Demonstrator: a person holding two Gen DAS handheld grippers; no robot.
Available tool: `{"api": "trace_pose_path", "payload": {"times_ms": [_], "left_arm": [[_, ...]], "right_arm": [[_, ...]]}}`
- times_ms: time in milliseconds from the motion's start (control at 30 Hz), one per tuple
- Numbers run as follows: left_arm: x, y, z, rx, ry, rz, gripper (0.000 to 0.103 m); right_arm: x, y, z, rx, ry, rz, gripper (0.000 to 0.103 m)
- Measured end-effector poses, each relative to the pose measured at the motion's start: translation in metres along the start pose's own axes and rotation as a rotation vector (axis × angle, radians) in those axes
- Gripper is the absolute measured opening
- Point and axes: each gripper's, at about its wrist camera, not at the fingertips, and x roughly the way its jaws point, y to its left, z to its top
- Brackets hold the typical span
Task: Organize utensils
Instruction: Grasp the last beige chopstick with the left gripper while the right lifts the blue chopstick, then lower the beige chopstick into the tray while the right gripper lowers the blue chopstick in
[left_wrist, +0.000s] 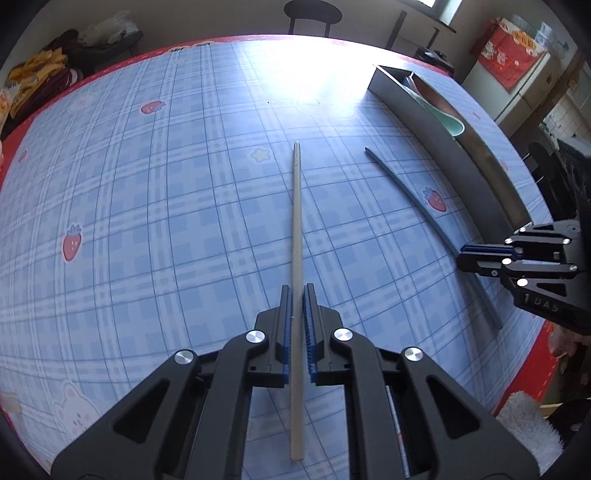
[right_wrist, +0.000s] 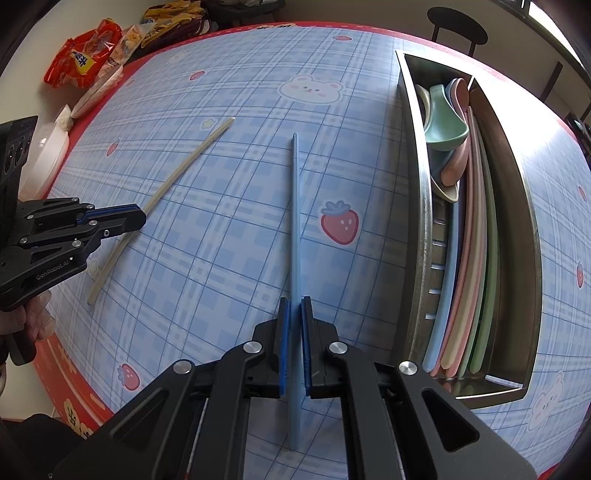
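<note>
My left gripper (left_wrist: 297, 291) is shut on a beige chopstick (left_wrist: 297, 229), which runs forward between its blue pads just over the checked tablecloth. The same beige chopstick (right_wrist: 177, 173) shows in the right wrist view, with the left gripper (right_wrist: 138, 218) clamped near its lower part. My right gripper (right_wrist: 294, 302) is shut on a blue chopstick (right_wrist: 294, 221) that points away from me. In the left wrist view the blue chopstick (left_wrist: 413, 192) lies beside the metal tray, and the right gripper (left_wrist: 461, 256) grips it near its end.
A steel utensil tray (right_wrist: 424, 221) stands at the right, holding pastel spoons (right_wrist: 443, 133) and several chopsticks (right_wrist: 469, 258). Snack bags (right_wrist: 88, 59) lie past the table's far left edge. A hand (right_wrist: 33, 317) holds the left gripper's grip. A chair (left_wrist: 312, 16) stands behind the table.
</note>
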Motion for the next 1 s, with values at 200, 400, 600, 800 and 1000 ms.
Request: {"api": "trace_pose_path", "payload": {"times_ms": [200, 400, 600, 800, 1000], "left_arm": [[-0.028, 0.009, -0.018, -0.12, -0.038, -0.105, 0.011], [-0.052, 0.007, -0.027, -0.149, -0.068, -0.137, 0.011], [-0.061, -0.001, -0.029, -0.142, -0.071, -0.142, 0.011], [-0.065, -0.011, -0.015, -0.133, -0.084, -0.147, 0.011], [-0.068, -0.028, 0.013, -0.104, -0.096, -0.149, 0.011]], "right_arm": [[0.0, 0.0, 0.0, 0.009, -0.004, 0.007, 0.006], [-0.007, -0.005, -0.005, 0.039, -0.029, 0.041, 0.006], [-0.022, -0.007, -0.01, 0.064, -0.074, 0.072, 0.006], [-0.041, -0.013, -0.013, 0.094, -0.134, 0.099, 0.006], [-0.062, -0.033, -0.012, 0.151, -0.205, 0.106, 0.006]]}}
